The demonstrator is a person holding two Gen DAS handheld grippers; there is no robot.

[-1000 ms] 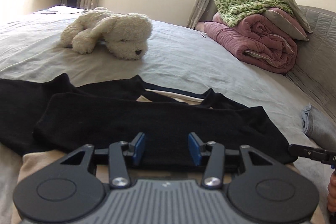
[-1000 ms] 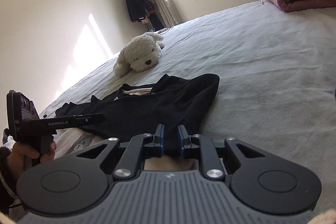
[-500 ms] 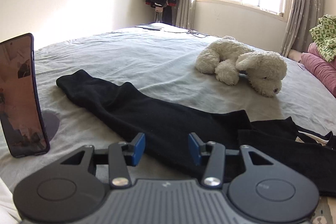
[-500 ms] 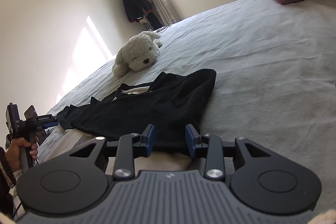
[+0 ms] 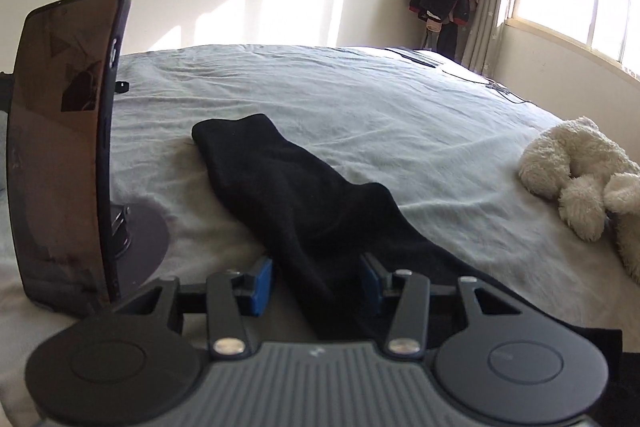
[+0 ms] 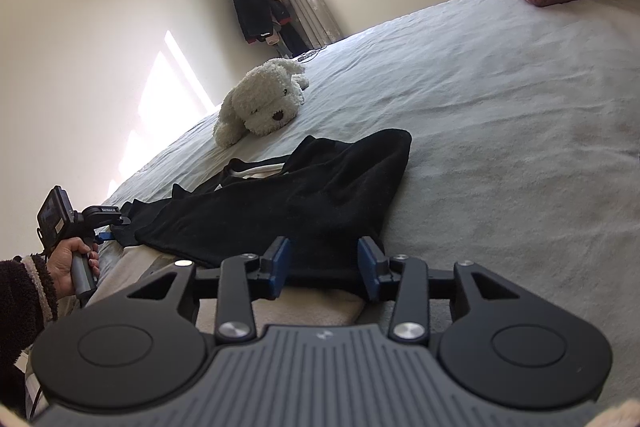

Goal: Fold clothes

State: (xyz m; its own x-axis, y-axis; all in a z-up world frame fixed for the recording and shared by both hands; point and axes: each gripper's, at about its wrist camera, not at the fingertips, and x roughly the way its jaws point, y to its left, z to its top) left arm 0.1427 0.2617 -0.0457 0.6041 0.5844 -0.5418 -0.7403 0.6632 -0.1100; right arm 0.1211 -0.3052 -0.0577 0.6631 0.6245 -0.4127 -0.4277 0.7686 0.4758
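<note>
The right tool (image 6: 320, 267) is opening its jaws, and the hem of the black garment (image 6: 288, 203) lies between the 2 blue pads without being pinched. That side of the fold looks set down: the right sleeve is laid across the body, over a beige cloth (image 6: 304, 311) just under the tool. The left tool (image 5: 316, 279) stands about half open, straddling the other black sleeve (image 5: 288, 187) with neither pad seen pressing on it. This sleeve runs from the tool toward 11 o'clock across the grey bed (image 5: 400, 131). A phone on a stand (image 5: 64, 147) is upright at 9 o'clock, close to the sleeve, and a white plush dog (image 5: 580, 179) lies at 3 o'clock.

The step in hand appears to be folding in the left sleeve. The next move likely calls for the left tool to close on the sleeve fabric and carry it over the body, avoiding the phone.
</note>
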